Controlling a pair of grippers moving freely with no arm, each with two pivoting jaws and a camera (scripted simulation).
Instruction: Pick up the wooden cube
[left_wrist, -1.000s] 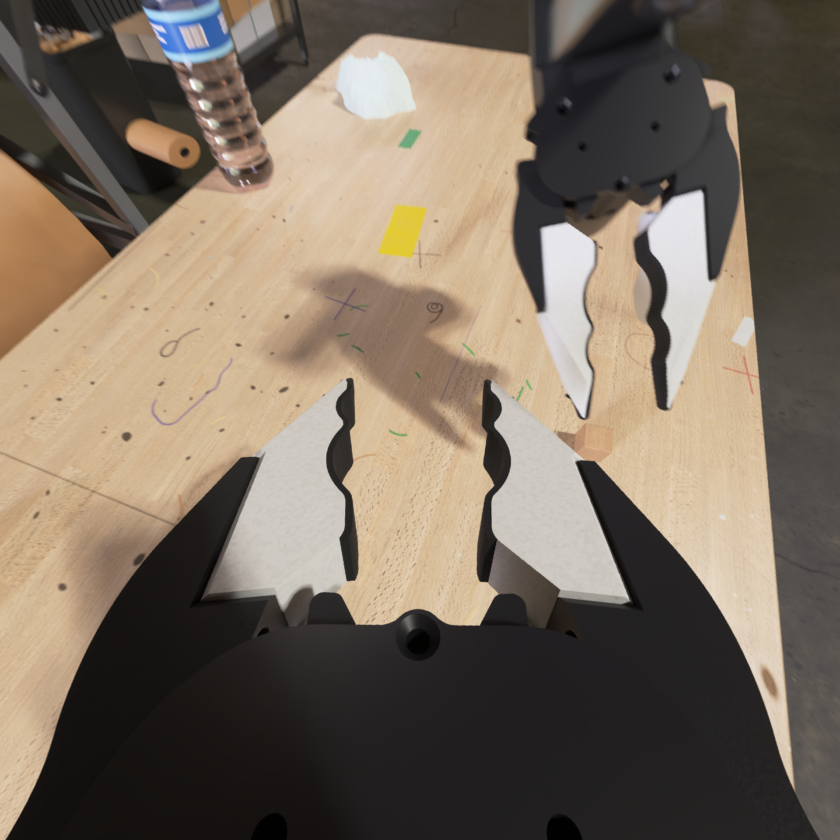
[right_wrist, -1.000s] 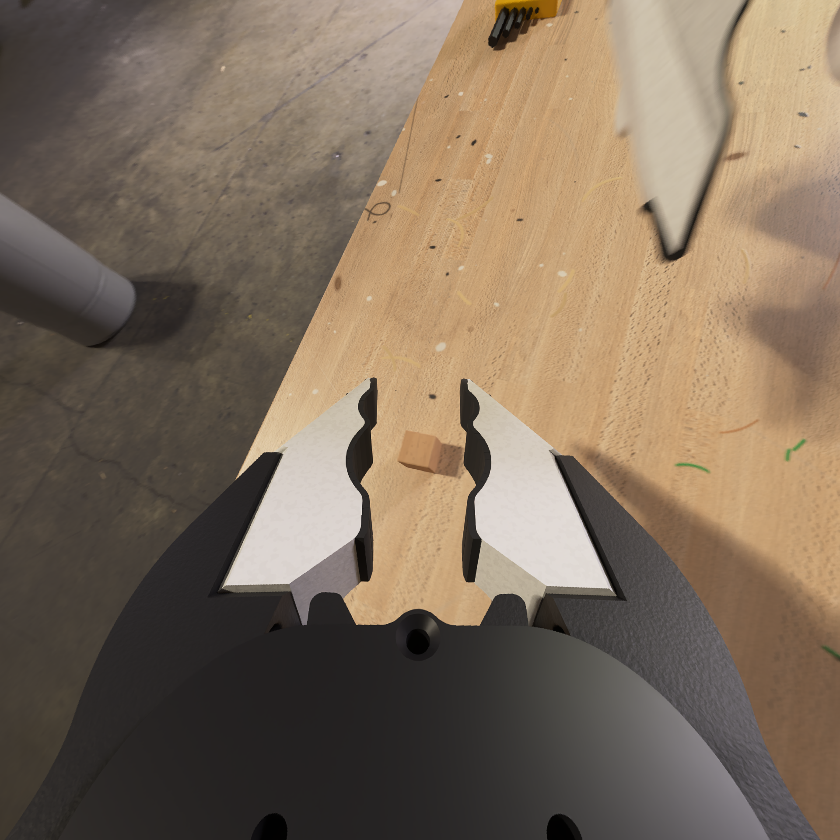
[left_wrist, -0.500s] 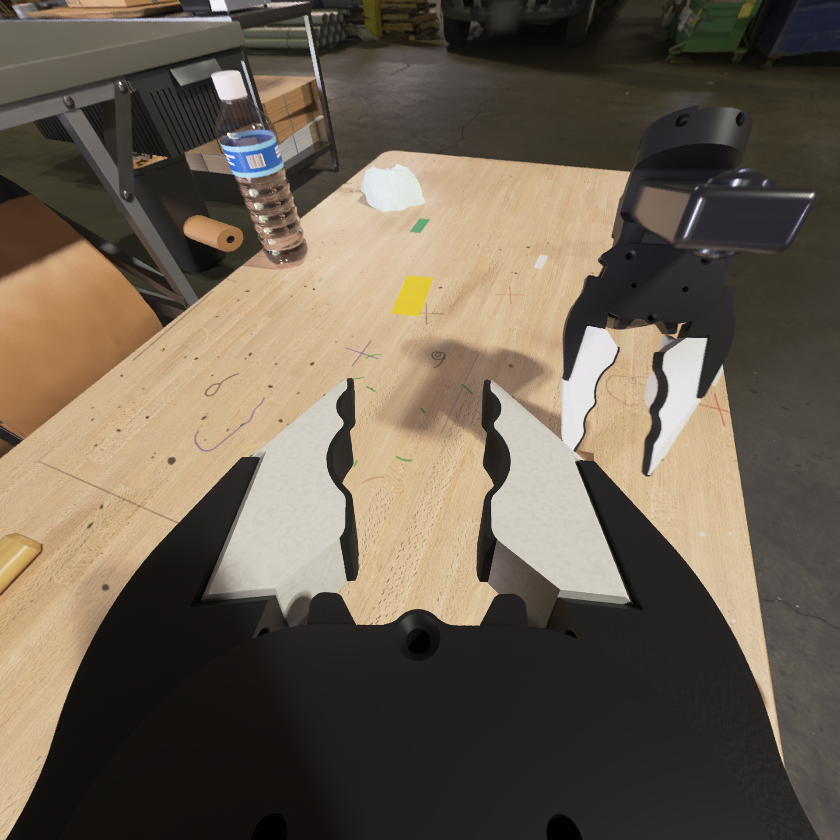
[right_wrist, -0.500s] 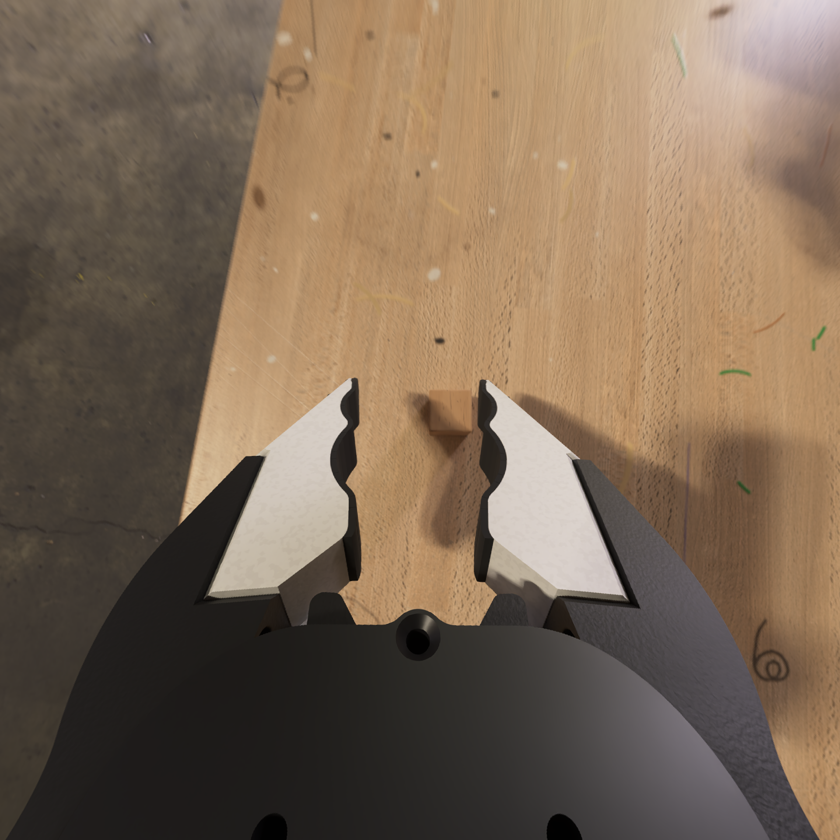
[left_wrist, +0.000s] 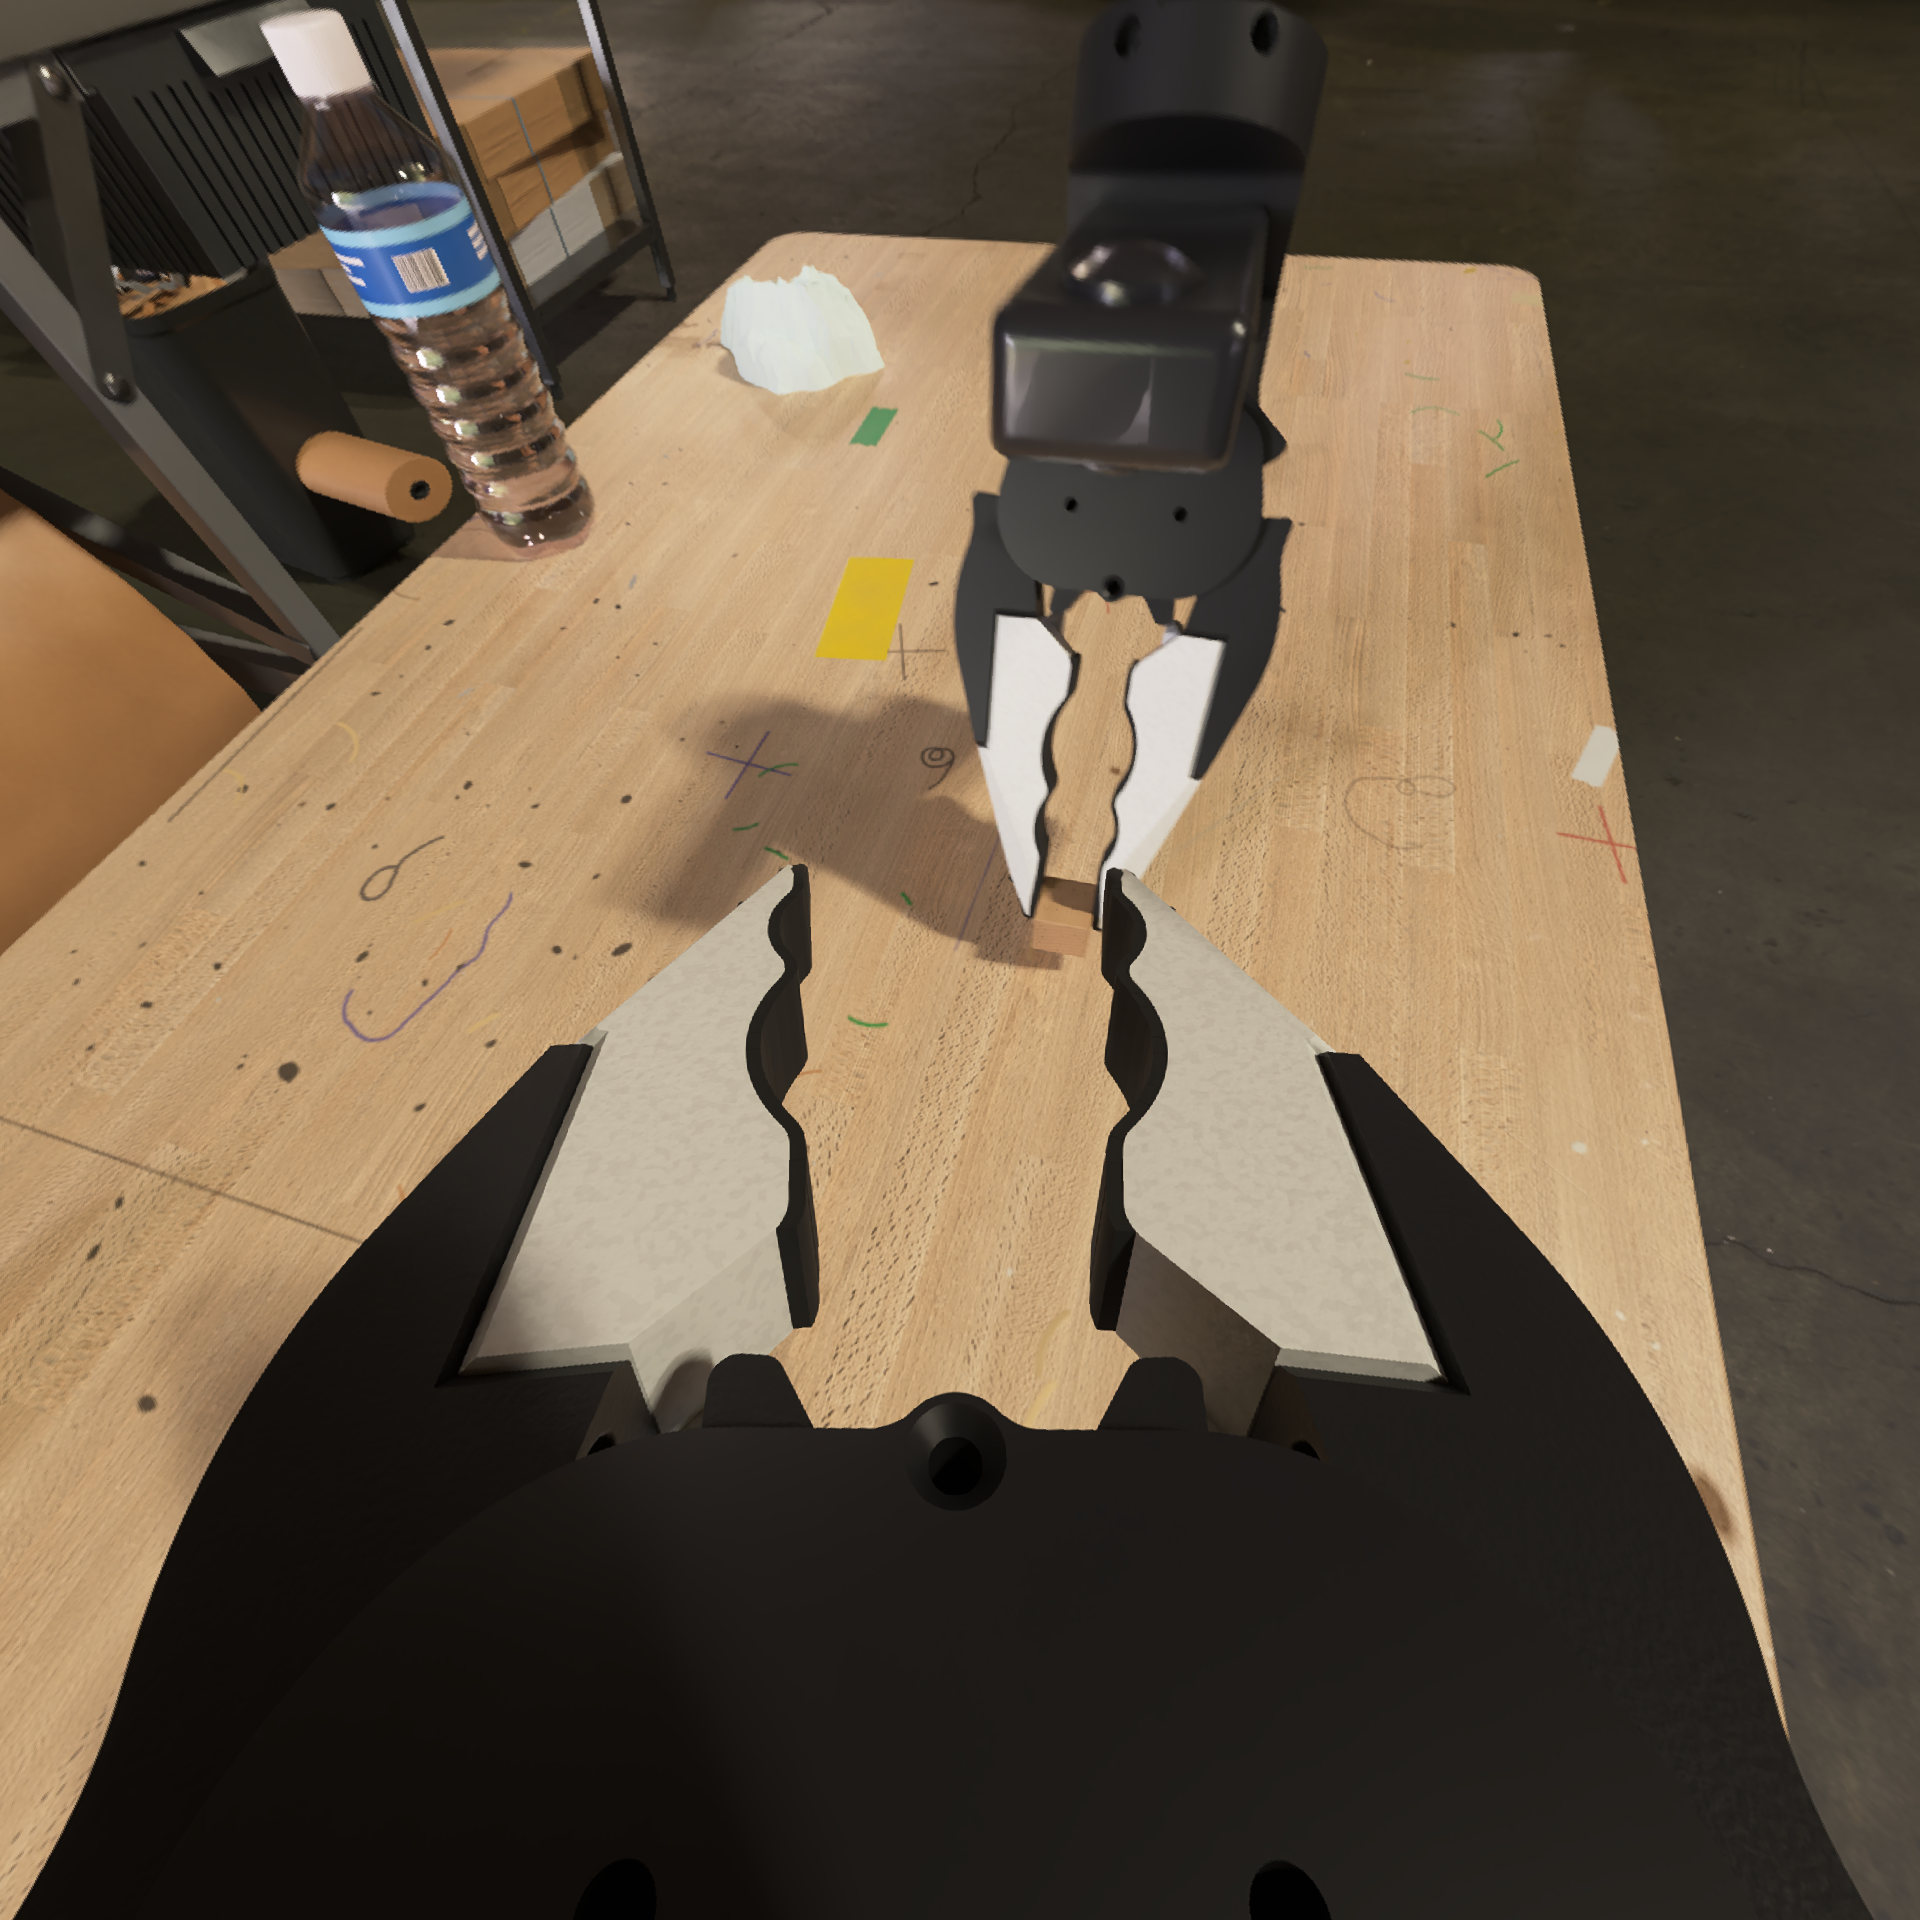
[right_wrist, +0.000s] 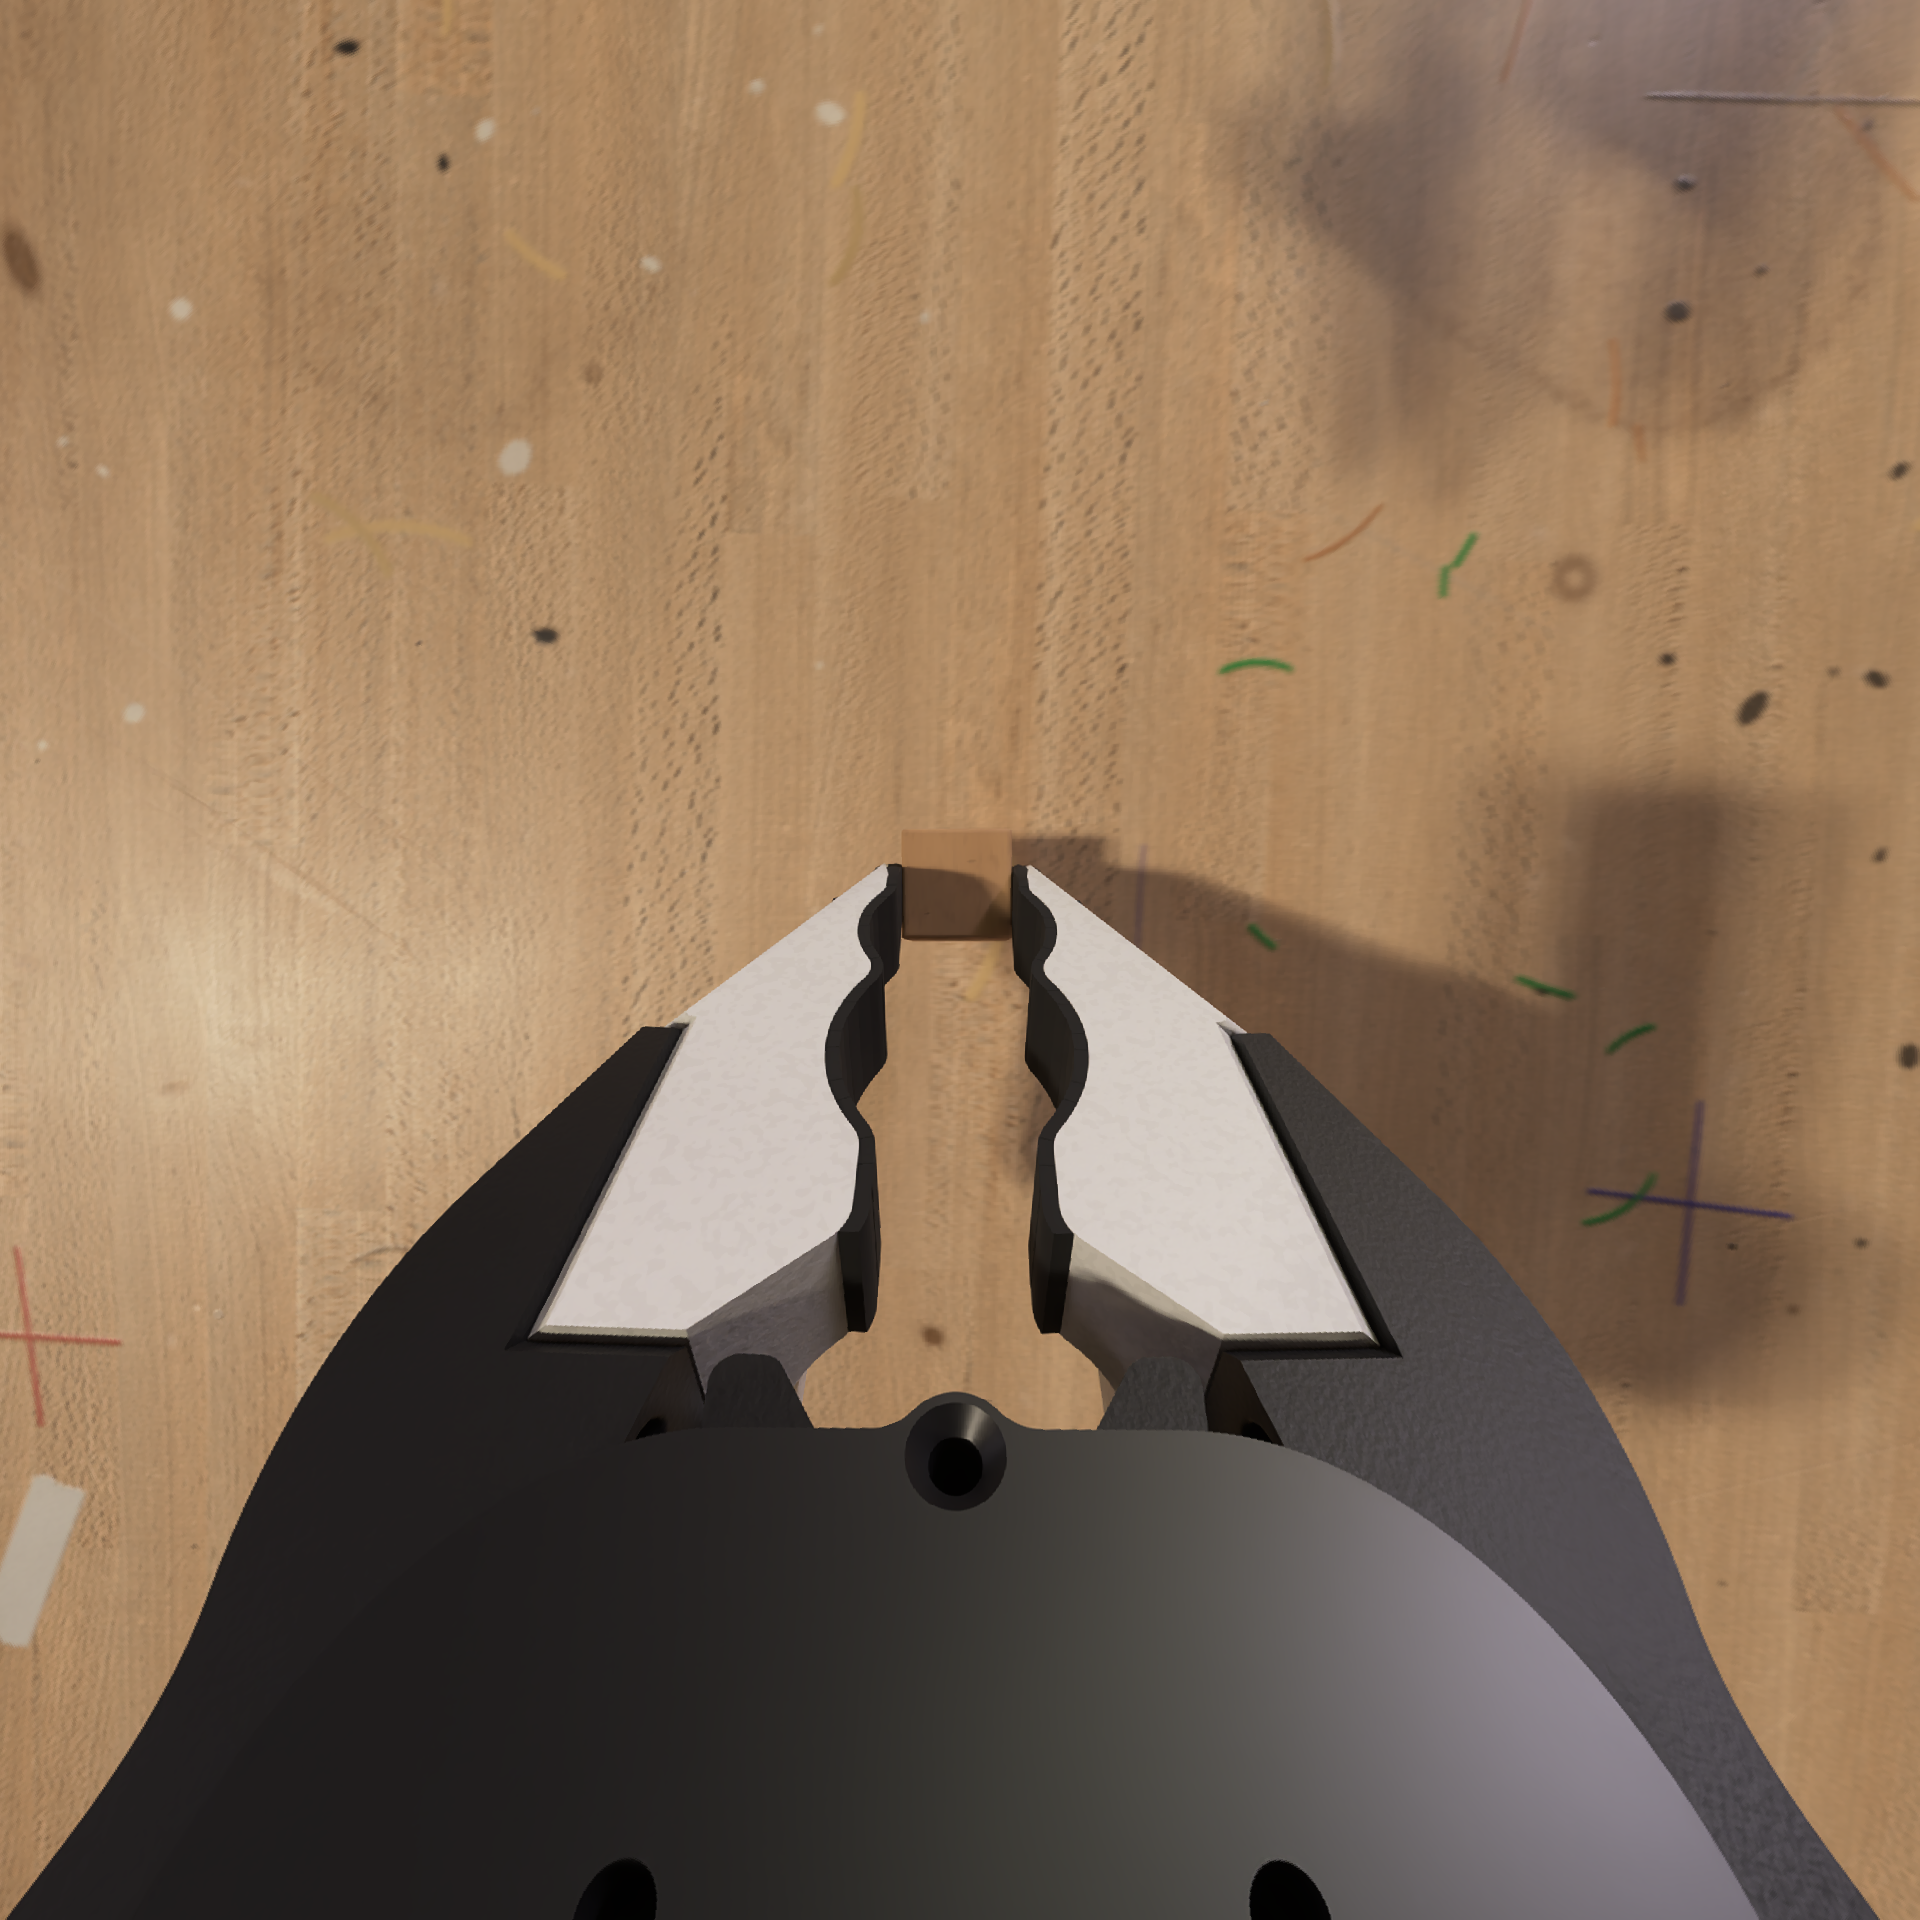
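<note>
The small wooden cube (right_wrist: 954, 896) sits on the wooden table (right_wrist: 520, 727), directly between my right gripper's fingertips. My right gripper (right_wrist: 954, 883) points straight down and has shut on the cube, with both tips touching its sides. In the left wrist view the right gripper (left_wrist: 1065, 896) stands upright over the cube (left_wrist: 1060, 932), which appears to rest on the table (left_wrist: 520, 1091). My left gripper (left_wrist: 956, 891) is open and empty, hovering low just in front of the cube, whose right side is hidden by its right fingertip.
A water bottle (left_wrist: 457, 343) stands at the table's left edge, with a white crumpled lump (left_wrist: 800, 327) at the back. Yellow tape (left_wrist: 864, 621), green tape (left_wrist: 873, 426) and white tape (left_wrist: 1595, 753) lie flat. A cardboard roll (left_wrist: 374, 483) and metal shelving lie beyond the left edge.
My right gripper has swung over the cube, turned to point straight down, lowered and closed its fingers onto the cube. My left gripper's view has shifted to face the cube and the right gripper.
</note>
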